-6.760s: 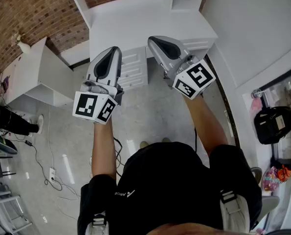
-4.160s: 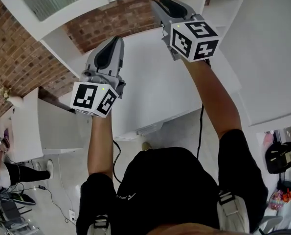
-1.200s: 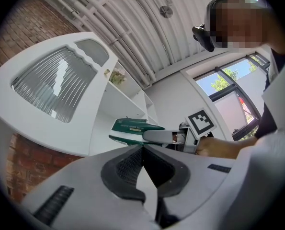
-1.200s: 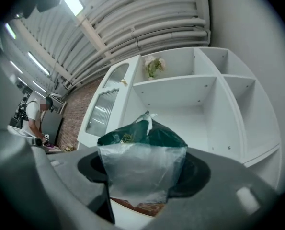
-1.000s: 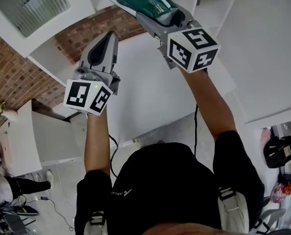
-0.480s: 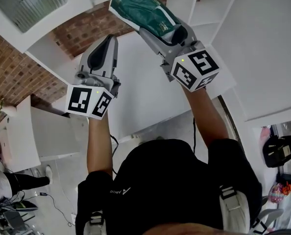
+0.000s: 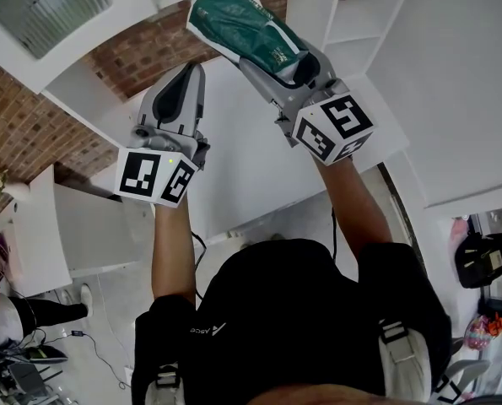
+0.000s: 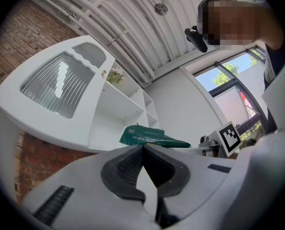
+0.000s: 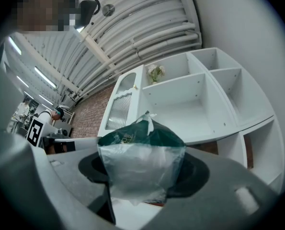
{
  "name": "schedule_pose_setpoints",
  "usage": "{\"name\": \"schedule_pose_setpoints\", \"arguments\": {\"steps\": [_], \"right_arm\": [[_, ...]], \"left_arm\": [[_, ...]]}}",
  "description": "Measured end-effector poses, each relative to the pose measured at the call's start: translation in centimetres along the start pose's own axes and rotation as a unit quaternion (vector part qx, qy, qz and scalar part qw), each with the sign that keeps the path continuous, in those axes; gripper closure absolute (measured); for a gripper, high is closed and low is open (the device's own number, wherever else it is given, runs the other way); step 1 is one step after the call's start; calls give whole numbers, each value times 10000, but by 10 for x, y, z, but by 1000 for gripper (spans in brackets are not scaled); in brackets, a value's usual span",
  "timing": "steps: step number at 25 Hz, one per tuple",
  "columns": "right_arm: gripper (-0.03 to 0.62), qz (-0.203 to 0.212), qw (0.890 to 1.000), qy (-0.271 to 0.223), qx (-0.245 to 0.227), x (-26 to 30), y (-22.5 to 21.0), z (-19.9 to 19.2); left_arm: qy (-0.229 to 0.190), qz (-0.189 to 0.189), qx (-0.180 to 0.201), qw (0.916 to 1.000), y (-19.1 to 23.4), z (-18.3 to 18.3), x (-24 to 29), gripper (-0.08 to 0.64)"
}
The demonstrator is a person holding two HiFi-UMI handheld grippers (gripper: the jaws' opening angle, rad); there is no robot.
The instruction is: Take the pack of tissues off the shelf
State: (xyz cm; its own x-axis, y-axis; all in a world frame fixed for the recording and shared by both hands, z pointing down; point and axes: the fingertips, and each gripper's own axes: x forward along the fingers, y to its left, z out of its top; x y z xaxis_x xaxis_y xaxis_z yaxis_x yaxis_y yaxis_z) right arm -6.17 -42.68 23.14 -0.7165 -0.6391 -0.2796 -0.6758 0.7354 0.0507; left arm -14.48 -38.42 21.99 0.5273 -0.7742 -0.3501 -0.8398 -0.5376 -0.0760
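A dark green pack of tissues (image 7: 242,19) with a clear plastic end is clamped between the jaws of my right gripper (image 7: 276,53), held in the air in front of the white shelf unit (image 7: 343,24). In the right gripper view the pack (image 9: 140,164) fills the space between the jaws of the right gripper (image 9: 141,176), with the open shelf compartments (image 9: 195,104) behind it. My left gripper (image 7: 187,78) hangs to the left of the pack, shut with nothing in it. The left gripper view shows its tips (image 8: 142,147) meeting, and the pack (image 8: 149,137) beyond them.
A white desk top (image 7: 251,159) lies below both grippers, against a brick wall (image 7: 31,133). A cabinet with a ribbed glass door (image 8: 61,83) stands left of the shelves. A small plant (image 9: 155,72) sits in an upper compartment. A person (image 7: 14,315) stands at far left.
The right gripper, earlier empty and reaching up, now holds the green pack and has drawn it down and back from the shelf. The left gripper has barely shifted.
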Motion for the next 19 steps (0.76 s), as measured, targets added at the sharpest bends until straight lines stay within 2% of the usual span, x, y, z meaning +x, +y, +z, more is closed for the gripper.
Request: {"name": "schedule_pose_setpoints", "arguments": {"steps": [19], "right_arm": [[288,-98,9999,-53,47,-5,-7,2]], "left_arm": [[-3,-10,38,10000,-1,1,2,561]]}}
